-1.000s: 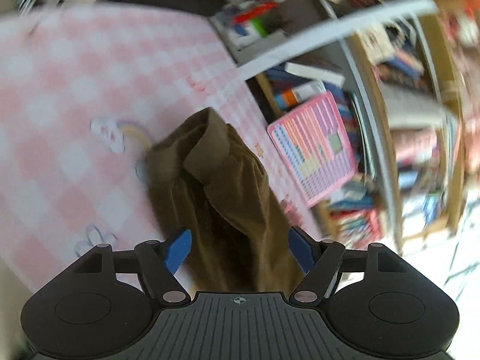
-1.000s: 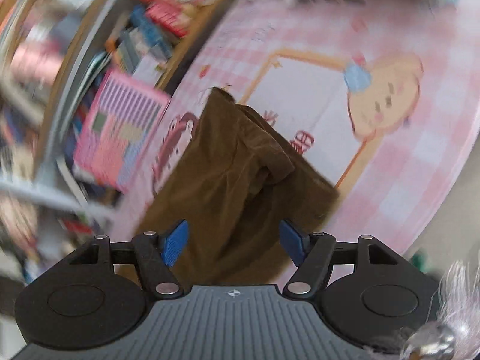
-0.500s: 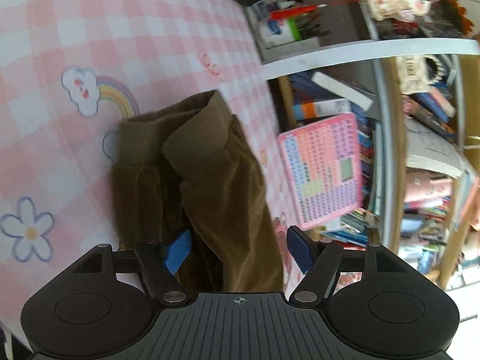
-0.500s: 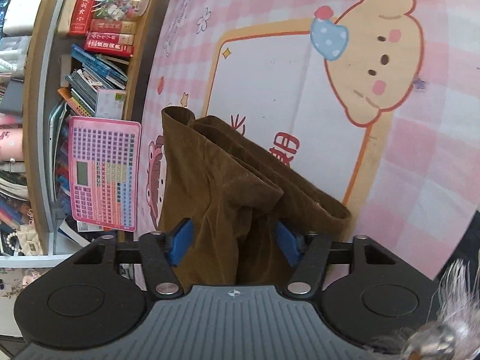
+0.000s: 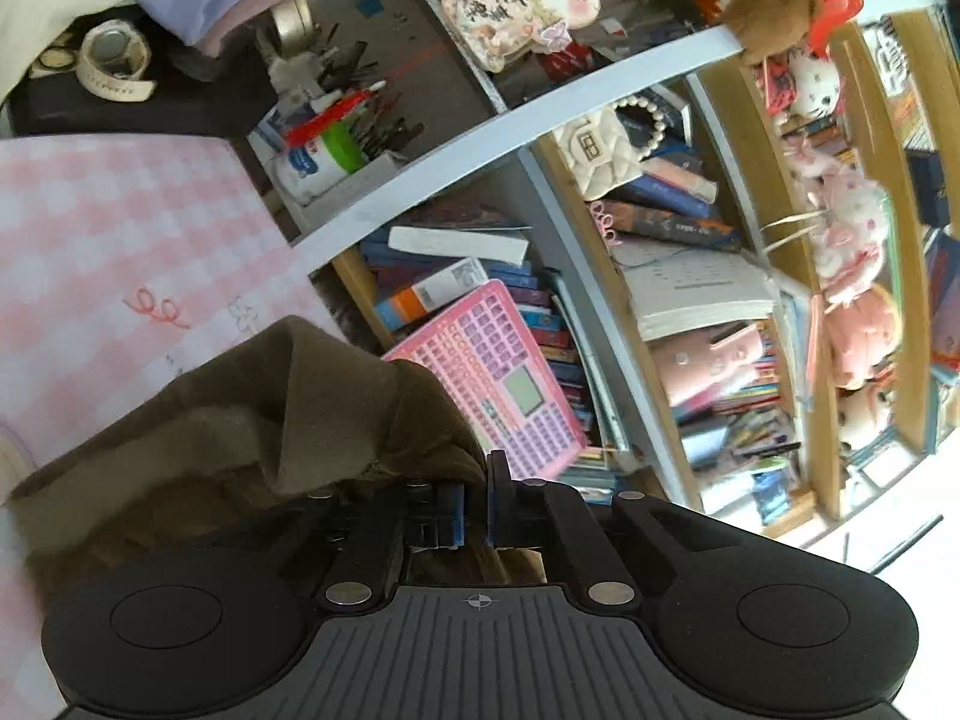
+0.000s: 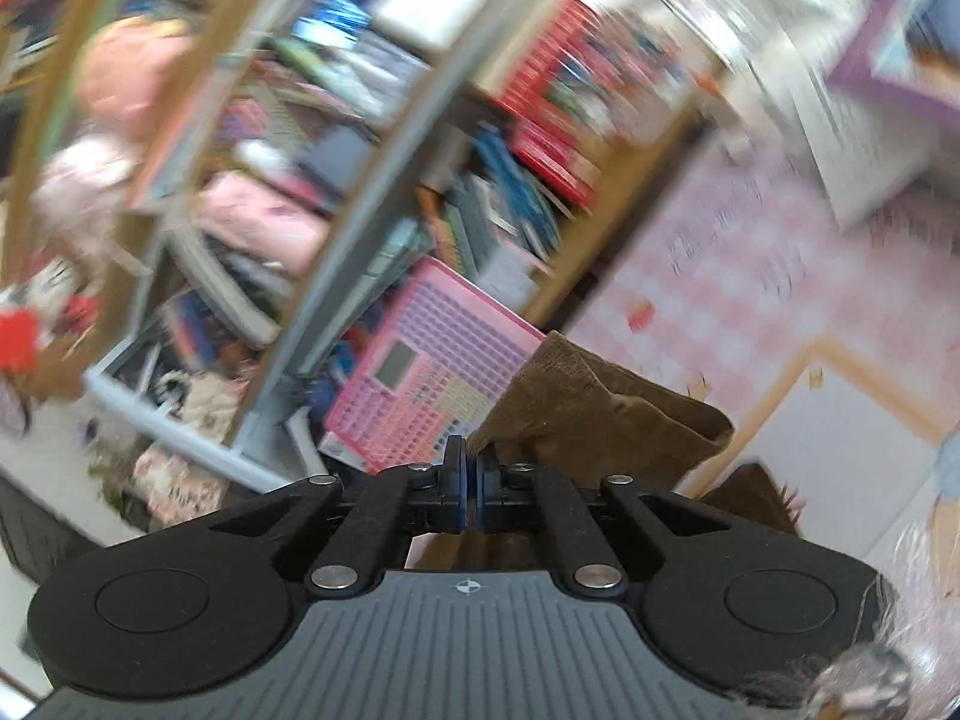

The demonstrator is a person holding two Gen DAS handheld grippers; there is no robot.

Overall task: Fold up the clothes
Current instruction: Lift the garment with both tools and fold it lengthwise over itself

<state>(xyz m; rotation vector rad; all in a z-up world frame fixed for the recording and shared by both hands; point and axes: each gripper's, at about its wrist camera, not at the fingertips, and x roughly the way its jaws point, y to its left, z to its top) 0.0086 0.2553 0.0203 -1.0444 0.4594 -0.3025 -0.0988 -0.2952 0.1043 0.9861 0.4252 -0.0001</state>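
Change: both my views swung up from the worktop to the shelves; jaws that stood wide are now clamped.
Worktop [image 5: 90, 228]: pink checked cover, under me.
Garment [image 5: 288, 420]: brown, bunched, its near edge lifted off the cover.
Left hand-held gripper [image 5: 475, 507]: pinching garment.
Right hand-held gripper [image 6: 471, 483]: pinching garment [image 6: 600, 420].
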